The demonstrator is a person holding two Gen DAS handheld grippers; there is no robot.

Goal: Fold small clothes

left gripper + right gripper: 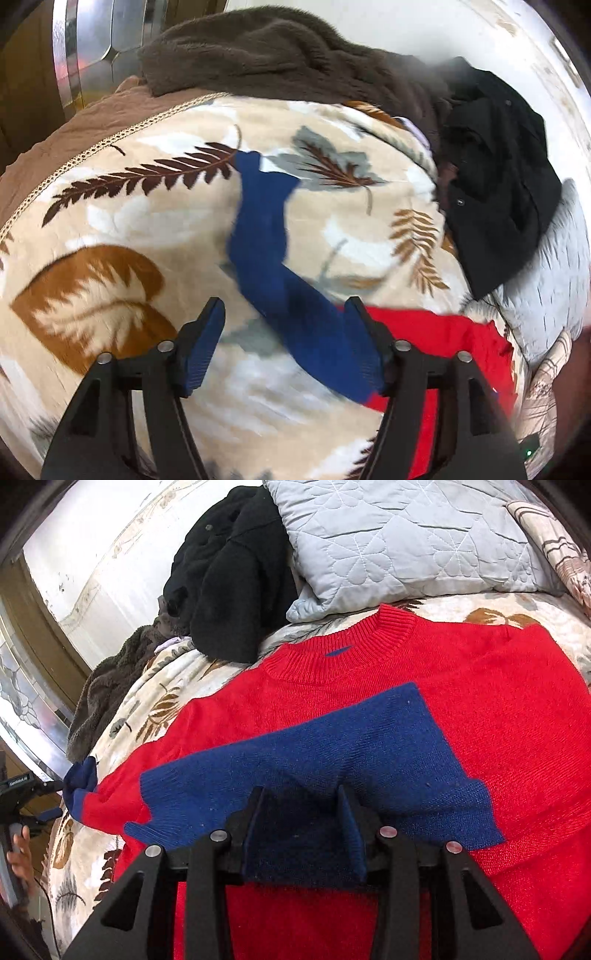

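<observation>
**One sleeve across, one still out**

We've got the red sweater lying flat on the leaf-print blanket, collar up toward the grey quilted pillow; the near blue sleeve is laid across the chest, which we read as the first fold being set. Our right gripper sits right at that sleeve, its jaws only partly apart with blue knit bunched between them; whether it pinches the cloth or merely rests in it, we cannot tell.

Over on the other side, our left gripper is spread wide, nothing between the pads; the far blue sleeve trails away from the red body across the blanket, passing just beside the right-hand finger. That open stance low over the sleeve suggests we're lining up to take it, so it can swing across to match the first.

A black garment and a brown fleece are heaped at the blanket's far edge, well apart from our work.
</observation>
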